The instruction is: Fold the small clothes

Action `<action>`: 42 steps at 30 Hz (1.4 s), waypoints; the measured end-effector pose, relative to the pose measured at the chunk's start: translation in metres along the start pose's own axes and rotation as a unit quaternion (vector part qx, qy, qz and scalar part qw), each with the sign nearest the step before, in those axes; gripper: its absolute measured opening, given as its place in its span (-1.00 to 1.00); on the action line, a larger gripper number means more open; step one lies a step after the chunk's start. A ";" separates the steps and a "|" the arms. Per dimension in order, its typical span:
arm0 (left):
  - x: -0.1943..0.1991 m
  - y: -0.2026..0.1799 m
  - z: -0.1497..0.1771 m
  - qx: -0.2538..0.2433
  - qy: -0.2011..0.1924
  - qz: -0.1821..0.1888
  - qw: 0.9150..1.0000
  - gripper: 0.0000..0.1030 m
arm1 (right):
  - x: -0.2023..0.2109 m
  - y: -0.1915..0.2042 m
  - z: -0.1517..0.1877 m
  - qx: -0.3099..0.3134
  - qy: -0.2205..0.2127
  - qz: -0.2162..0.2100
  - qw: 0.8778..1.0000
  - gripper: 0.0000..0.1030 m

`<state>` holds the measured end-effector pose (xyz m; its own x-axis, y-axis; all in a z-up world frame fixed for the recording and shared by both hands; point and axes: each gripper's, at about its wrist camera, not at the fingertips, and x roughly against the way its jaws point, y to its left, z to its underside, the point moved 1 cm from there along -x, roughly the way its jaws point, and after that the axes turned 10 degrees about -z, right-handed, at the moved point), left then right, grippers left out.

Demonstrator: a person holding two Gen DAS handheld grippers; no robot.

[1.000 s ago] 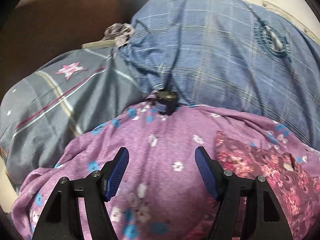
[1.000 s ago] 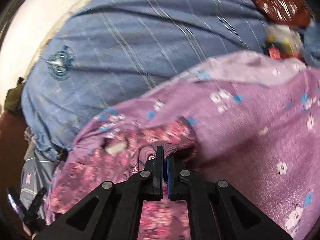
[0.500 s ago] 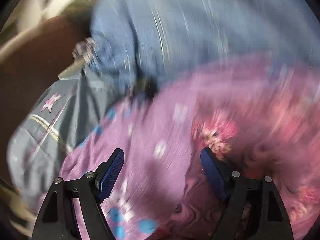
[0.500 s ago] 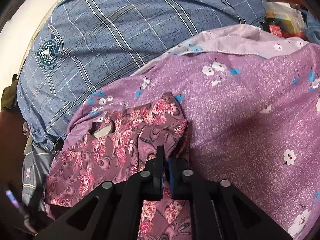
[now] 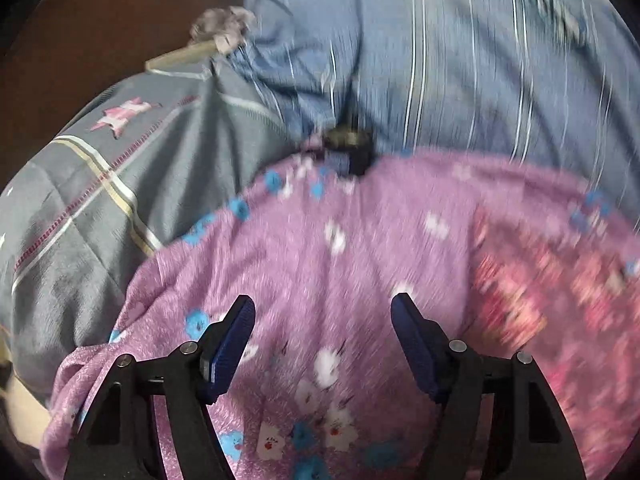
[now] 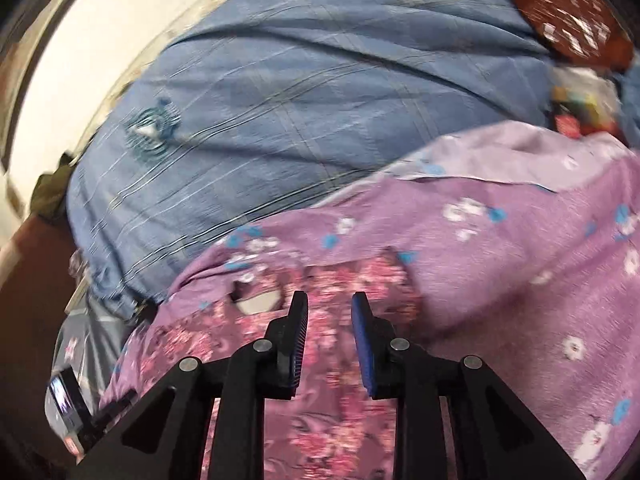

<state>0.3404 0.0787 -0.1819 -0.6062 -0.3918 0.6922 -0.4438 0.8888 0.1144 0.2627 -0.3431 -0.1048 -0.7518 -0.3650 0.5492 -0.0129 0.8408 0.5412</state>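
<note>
Released now, the right gripper (image 6: 329, 312) hangs parted over the floral garment (image 6: 320, 360); the left gripper (image 5: 323, 316) stays spread wide, ready to regrasp.

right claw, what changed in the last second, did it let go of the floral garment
Yes: the right claw, shut on the dark floral garment earlier, has opened and released it onto the purple sheet. The left claw stayed open and empty.

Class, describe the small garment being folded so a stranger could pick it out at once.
Start at the large lilac sheet with white and blue flowers. The small garment lies on it, below the right gripper. Its dense pink-and-maroon floral print sets it apart.
</note>
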 end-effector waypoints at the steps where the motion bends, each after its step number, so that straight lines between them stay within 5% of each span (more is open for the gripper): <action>1: 0.007 -0.001 0.000 0.005 -0.012 0.008 1.000 0.37 | -0.004 0.004 0.001 0.008 0.005 0.000 1.000 -0.53; 7: 0.035 -0.047 0.017 -0.094 -0.049 0.056 0.993 0.40 | -0.038 0.014 0.021 0.016 0.083 -0.011 0.996 -0.59; 10: 0.025 -0.070 0.032 -0.172 -0.034 0.016 0.984 0.41 | -0.070 0.008 0.043 0.018 0.177 0.016 0.984 -0.58; 12: 0.029 -0.074 0.031 -0.184 -0.053 -0.005 0.982 0.45 | -0.073 0.008 0.050 0.032 0.182 0.021 0.983 -0.63; 16: 0.036 -0.061 0.023 -0.139 -0.041 0.023 0.989 0.44 | -0.062 0.013 0.044 0.047 0.168 0.026 0.984 -0.59; 20: 0.052 -0.055 0.016 -0.093 -0.084 0.054 0.991 0.44 | -0.054 0.012 0.024 0.034 0.107 0.017 0.994 -0.52; 23: 0.047 -0.067 0.024 -0.108 -0.069 0.057 0.990 0.51 | -0.063 0.008 0.014 0.023 0.083 0.005 0.996 -0.52; 26: 0.020 -0.083 0.036 -0.156 -0.016 0.033 0.987 0.53 | -0.097 -0.005 0.024 0.019 0.126 0.046 0.991 -0.57; 29: 0.025 -0.079 0.033 -0.141 -0.017 0.045 0.989 0.52 | -0.098 -0.004 0.027 0.029 0.123 0.050 0.991 -0.51; 36: 0.044 -0.062 0.025 -0.101 -0.054 0.039 0.993 0.52 | -0.070 0.033 0.043 0.067 0.123 -0.033 0.990 -0.51; 38: 0.036 -0.063 0.030 -0.115 -0.045 0.001 0.992 0.54 | -0.069 0.048 0.052 0.087 0.142 -0.052 0.985 -0.51; 42: 0.025 -0.070 0.036 -0.128 -0.025 -0.017 0.991 0.55 | -0.093 0.066 0.084 0.107 0.229 -0.056 0.966 -0.51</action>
<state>0.3325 -0.0014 -0.1980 -0.6286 -0.4280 0.6494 -0.2864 0.9037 0.3183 0.2766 -0.2200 -0.1741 -0.3687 -0.5556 0.7452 -0.2504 0.8314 0.4960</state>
